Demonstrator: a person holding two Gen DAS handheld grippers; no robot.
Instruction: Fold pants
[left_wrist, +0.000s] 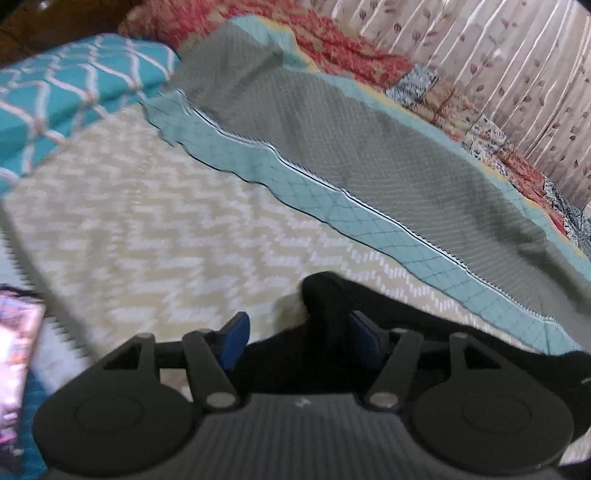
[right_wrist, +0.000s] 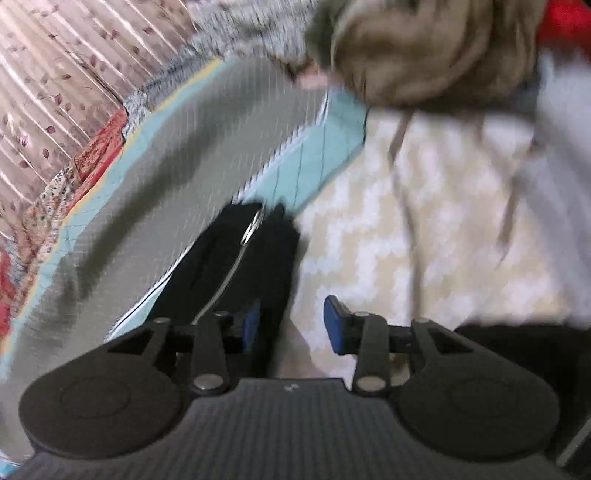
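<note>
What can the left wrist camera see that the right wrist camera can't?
Only the left wrist view shows the teal pillow with white lattice lines and the left tongs, open around a fold of the black pants.

Only the right wrist view shows a blurry brown furry heap and the right tongs, open, pants beside the left pad.

Both show the grey and teal quilt, the beige zigzag bedspread and the leafy curtain.

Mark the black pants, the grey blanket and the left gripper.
black pants (right_wrist: 229, 266), right wrist view, middle of the folded leg.
grey blanket (left_wrist: 369, 147), left wrist view, grey centre panel.
left gripper (left_wrist: 299, 343), left wrist view, between fingertips.
</note>
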